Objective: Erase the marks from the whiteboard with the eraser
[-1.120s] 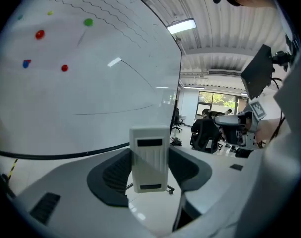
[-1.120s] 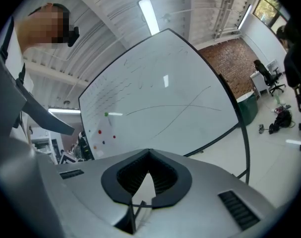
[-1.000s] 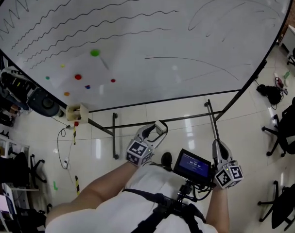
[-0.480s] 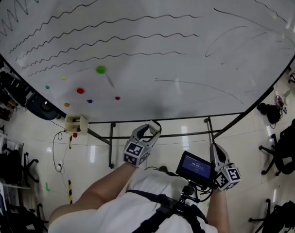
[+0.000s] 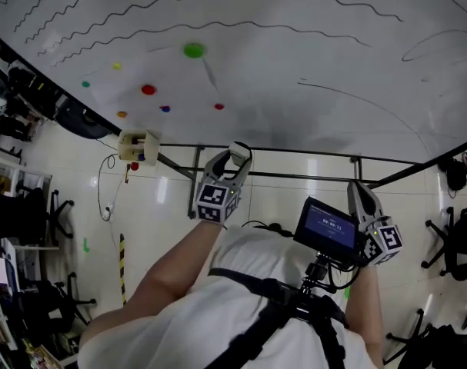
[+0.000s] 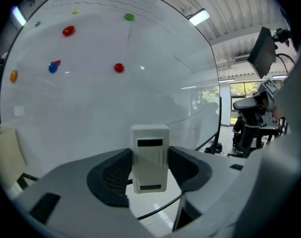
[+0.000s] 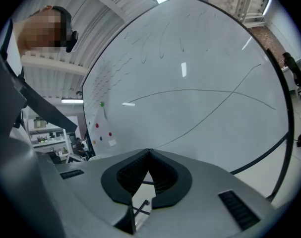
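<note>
- Eraser [image 6: 150,150] sits clamped upright in the left claw [image 5: 231,164], its long axis running out along the jaws toward the board [image 5: 295,52].
- Right claw [image 7: 149,155] is pinched closed with nothing in it, held low by the person's side and further from the board than the left.
- Head view puts the eraser just under the board's lower edge; it appears clear of the surface, though contact can't be ruled out from these angles.
- Marks all lie above the eraser: a long thin arc [image 5: 333,88] is nearest, up and to the right, and the wavy lines [image 5: 241,23] run across well above that.
- Coloured magnets [image 5: 148,90] dot the patch up and to the left of the eraser.
- My read is that no wiping is under way here. The left claw would have to go up and forward, turning the eraser's broad face onto the board, most likely at the arc.
</note>
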Demonstrator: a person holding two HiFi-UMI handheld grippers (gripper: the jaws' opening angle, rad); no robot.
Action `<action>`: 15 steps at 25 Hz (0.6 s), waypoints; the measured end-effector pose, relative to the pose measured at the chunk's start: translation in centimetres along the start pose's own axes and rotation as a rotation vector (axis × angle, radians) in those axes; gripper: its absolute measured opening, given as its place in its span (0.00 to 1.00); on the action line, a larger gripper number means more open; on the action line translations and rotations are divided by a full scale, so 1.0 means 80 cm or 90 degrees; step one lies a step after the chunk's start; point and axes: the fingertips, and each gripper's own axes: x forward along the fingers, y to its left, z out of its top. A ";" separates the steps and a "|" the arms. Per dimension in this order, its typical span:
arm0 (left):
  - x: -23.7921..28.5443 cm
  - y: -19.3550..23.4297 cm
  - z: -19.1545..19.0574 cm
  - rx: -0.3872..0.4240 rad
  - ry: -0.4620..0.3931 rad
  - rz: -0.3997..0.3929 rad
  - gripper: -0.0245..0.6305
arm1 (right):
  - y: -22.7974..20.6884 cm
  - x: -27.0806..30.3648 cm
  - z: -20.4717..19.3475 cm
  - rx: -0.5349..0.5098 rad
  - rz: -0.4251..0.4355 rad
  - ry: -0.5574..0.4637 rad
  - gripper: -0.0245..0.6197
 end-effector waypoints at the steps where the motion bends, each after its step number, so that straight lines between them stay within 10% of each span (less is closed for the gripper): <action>1: -0.001 0.013 -0.003 -0.011 0.000 0.021 0.43 | 0.001 0.005 -0.007 0.004 0.007 0.006 0.06; 15: 0.010 0.084 0.006 -0.101 -0.029 0.212 0.43 | -0.050 0.011 -0.020 0.055 0.023 0.028 0.06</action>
